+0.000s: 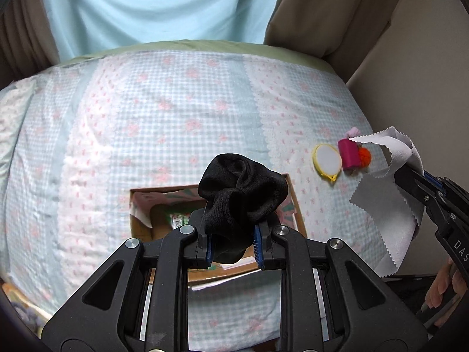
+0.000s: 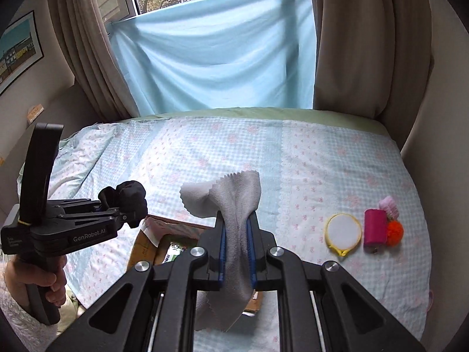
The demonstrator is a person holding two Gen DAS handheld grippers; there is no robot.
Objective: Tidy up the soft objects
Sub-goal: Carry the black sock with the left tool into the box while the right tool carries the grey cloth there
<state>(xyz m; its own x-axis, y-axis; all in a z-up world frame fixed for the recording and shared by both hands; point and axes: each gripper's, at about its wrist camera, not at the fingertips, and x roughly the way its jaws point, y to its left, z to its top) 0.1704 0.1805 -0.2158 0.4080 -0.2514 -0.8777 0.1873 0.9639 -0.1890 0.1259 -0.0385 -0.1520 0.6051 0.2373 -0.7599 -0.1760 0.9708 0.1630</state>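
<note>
My left gripper [image 1: 233,242] is shut on a bunched black cloth [image 1: 241,189] and holds it above an open cardboard box [image 1: 140,220] on the bed. It shows in the right wrist view [image 2: 124,205] too, with the black cloth [image 2: 129,196]. My right gripper [image 2: 236,252] is shut on a grey cloth with zigzag edges [image 2: 234,205], held above the box [image 2: 143,246]. It also shows in the left wrist view [image 1: 407,173], with the grey cloth [image 1: 390,214] hanging from it.
On the checked bedcover [image 2: 205,152] at the right lie a yellow-rimmed round pad [image 2: 343,231], a magenta roll [image 2: 374,227], an orange pompom [image 2: 394,231] and a pink fluffy piece [image 2: 389,205]. A blue sheet and curtains hang behind the bed.
</note>
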